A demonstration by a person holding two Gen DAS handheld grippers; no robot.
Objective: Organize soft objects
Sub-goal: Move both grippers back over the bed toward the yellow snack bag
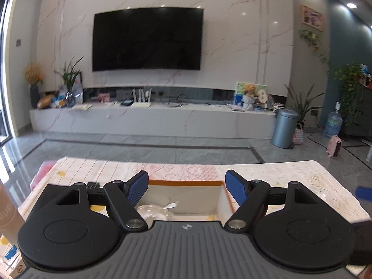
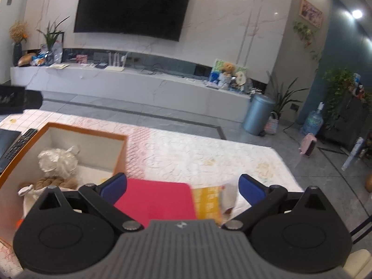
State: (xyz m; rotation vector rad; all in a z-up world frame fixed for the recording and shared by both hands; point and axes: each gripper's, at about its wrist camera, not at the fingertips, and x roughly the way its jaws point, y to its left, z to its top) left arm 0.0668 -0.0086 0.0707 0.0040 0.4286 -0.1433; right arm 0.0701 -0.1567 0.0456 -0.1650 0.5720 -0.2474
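An open white box with an orange rim (image 2: 88,132) stands on the quilted table cover. Inside it lie a crumpled clear plastic bundle (image 2: 58,160) and a brown braided rope (image 2: 53,182). In the left wrist view the box (image 1: 186,183) sits right under my open, empty left gripper (image 1: 187,187), with the plastic bundle (image 1: 153,210) below. My right gripper (image 2: 182,189) is open and empty above a red cloth (image 2: 158,200) that lies next to a yellow packet (image 2: 209,203), just right of the box.
A remote control (image 2: 18,146) and a dark flat device (image 2: 7,139) lie left of the box. The table cover (image 2: 209,153) stretches right to the table edge. Beyond are grey floor, a TV bench, a metal bin (image 2: 257,114) and plants.
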